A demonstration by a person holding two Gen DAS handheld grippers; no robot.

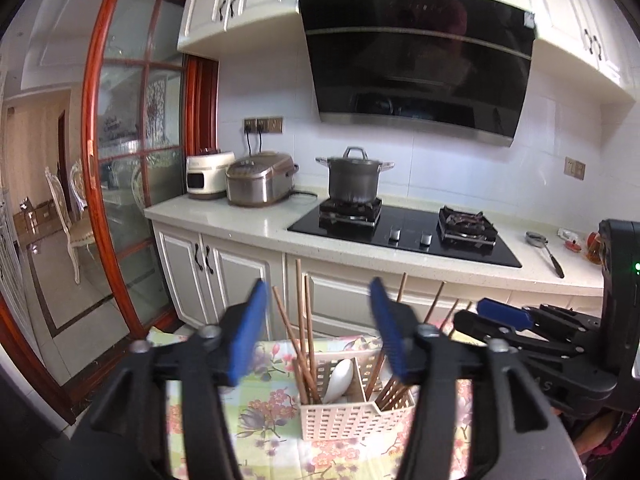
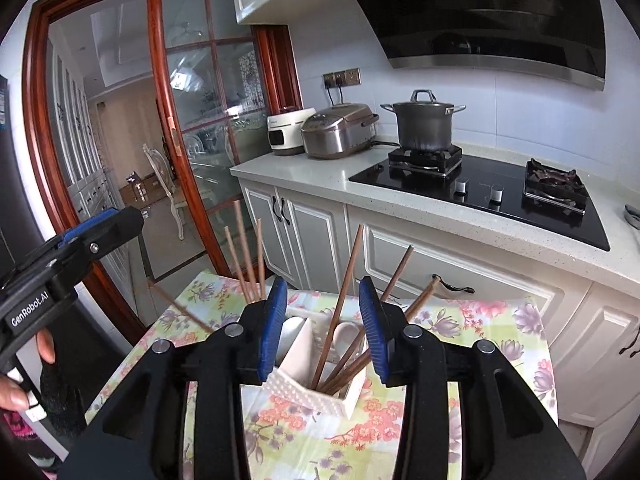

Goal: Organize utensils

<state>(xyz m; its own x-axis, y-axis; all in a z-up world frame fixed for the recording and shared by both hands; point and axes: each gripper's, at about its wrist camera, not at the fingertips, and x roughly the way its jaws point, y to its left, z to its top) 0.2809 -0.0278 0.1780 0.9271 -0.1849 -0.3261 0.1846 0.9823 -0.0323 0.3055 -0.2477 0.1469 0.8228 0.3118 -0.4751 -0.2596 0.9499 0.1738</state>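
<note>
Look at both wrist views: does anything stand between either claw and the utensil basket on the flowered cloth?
Nothing visible does. The left claw and the right claw are both open above the utensil basket, with only the upright chopsticks rising from it between them. The flowered cloth around it is bare.

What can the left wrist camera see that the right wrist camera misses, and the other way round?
Only the left wrist view shows the ladle lying on the counter right of the stove.

Only the right wrist view shows a person's hand holding the left tool.

Both show the utensil basket with brown chopsticks and a white spoon on the floral cloth, plus the pot on the stove.
</note>
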